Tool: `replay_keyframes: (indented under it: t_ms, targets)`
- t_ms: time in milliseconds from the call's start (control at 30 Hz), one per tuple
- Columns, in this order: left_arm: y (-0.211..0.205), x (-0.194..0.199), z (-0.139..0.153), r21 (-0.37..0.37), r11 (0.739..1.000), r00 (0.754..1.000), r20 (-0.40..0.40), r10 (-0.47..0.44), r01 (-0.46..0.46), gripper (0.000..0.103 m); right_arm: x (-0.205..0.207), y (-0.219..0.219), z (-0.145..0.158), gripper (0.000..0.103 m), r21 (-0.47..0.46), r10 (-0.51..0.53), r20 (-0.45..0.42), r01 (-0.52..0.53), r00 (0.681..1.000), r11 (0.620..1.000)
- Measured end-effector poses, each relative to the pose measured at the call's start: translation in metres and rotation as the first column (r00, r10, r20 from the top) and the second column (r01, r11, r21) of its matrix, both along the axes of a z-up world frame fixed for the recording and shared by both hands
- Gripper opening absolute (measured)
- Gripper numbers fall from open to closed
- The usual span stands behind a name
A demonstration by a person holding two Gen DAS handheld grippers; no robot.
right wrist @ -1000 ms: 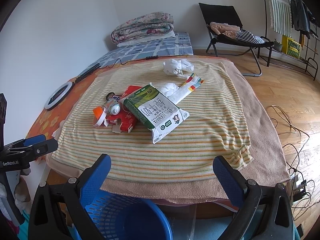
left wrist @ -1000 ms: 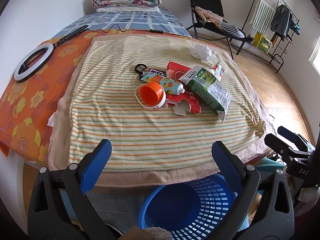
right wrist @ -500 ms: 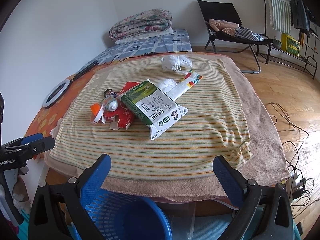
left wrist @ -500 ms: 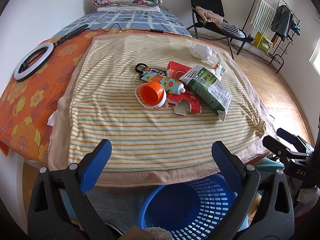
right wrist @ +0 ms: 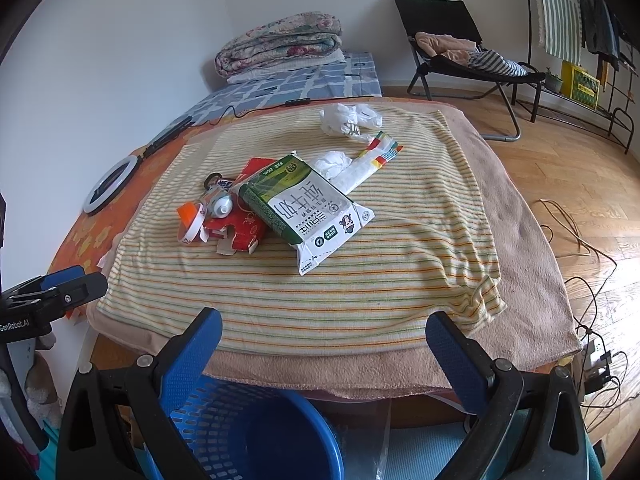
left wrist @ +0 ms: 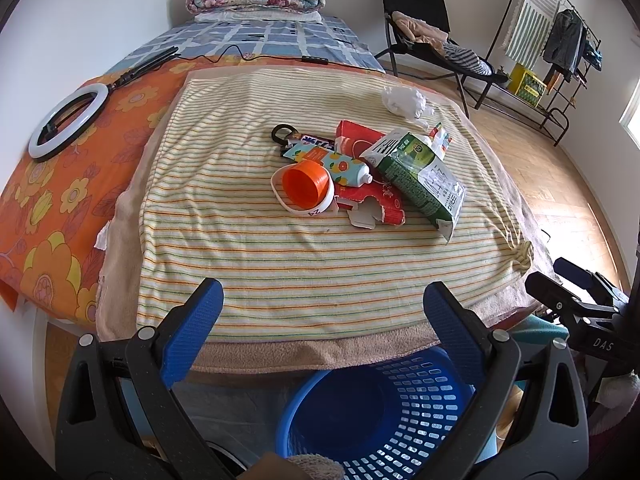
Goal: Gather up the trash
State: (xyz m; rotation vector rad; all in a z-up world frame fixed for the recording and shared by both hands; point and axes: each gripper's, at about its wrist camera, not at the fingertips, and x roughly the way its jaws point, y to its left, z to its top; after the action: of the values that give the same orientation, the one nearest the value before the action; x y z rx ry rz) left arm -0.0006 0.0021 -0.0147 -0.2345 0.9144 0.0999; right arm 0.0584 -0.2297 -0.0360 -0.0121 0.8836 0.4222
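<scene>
Right gripper (right wrist: 324,330) nearer; one milk carton (right wrist: 304,206), one basket (left wrist: 384,412).

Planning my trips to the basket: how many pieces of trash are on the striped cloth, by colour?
Orange: 1, cup
Red: 1, torn box
Green: 1, carton
White: 2, wads
Multicolour: 3, tube, wrapper, bar
Total: 8

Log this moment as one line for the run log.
left claw: open, empty | right claw: open, empty | milk carton: on striped towel | blue basket: below table edge
</scene>
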Motion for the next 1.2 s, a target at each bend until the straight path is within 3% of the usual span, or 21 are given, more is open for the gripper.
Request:
replay_keyframes:
  t_ms: [967,1200]
  targets:
    - [0.005,-0.002,-0.006,0.008,1.0,1.0,-0.006,0.004,-0.004,0.102,0.003,0.005,-0.007,0.103,-0.006,0.016,-0.044,-0.016,0.999,1.0]
    - [0.015,0.001,-0.007,0.015,1.0,1.0,-0.022,0.012,-0.011,0.102,-0.002,0.003,-0.002,0.103,0.025,0.04,0.045,-0.041,0.998,0.999]
